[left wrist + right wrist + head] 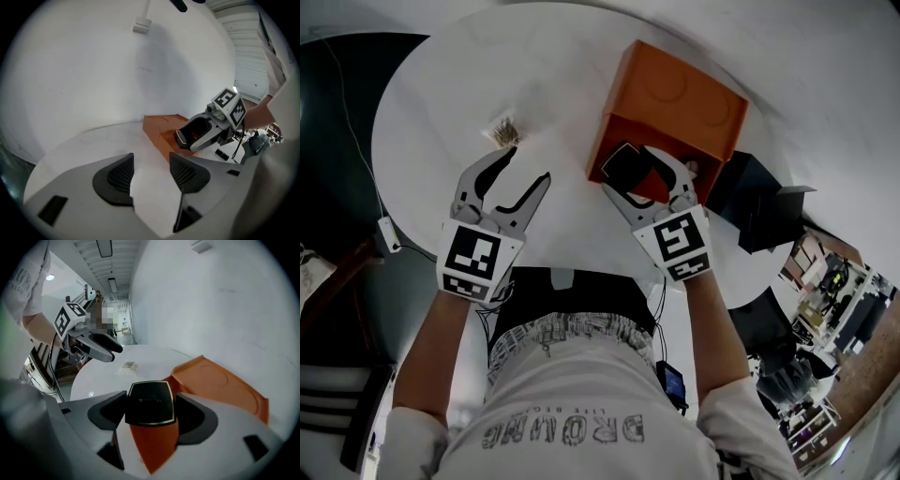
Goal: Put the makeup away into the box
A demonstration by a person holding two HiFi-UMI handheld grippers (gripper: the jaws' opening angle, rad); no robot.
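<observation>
- The right gripper (629,172) is clamping a black compact (150,401) between its jaws, holding it over the near edge of the orange box (675,98).
- The left gripper (528,167) is hanging wide and empty over the white table (441,103), near a small packet (504,129).
- The box is standing on the table.

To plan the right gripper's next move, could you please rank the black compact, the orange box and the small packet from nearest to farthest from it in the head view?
1. The black compact: held between the right gripper jaws.
2. The orange box: just beyond the jaws.
3. The small packet: far left on the table.
</observation>
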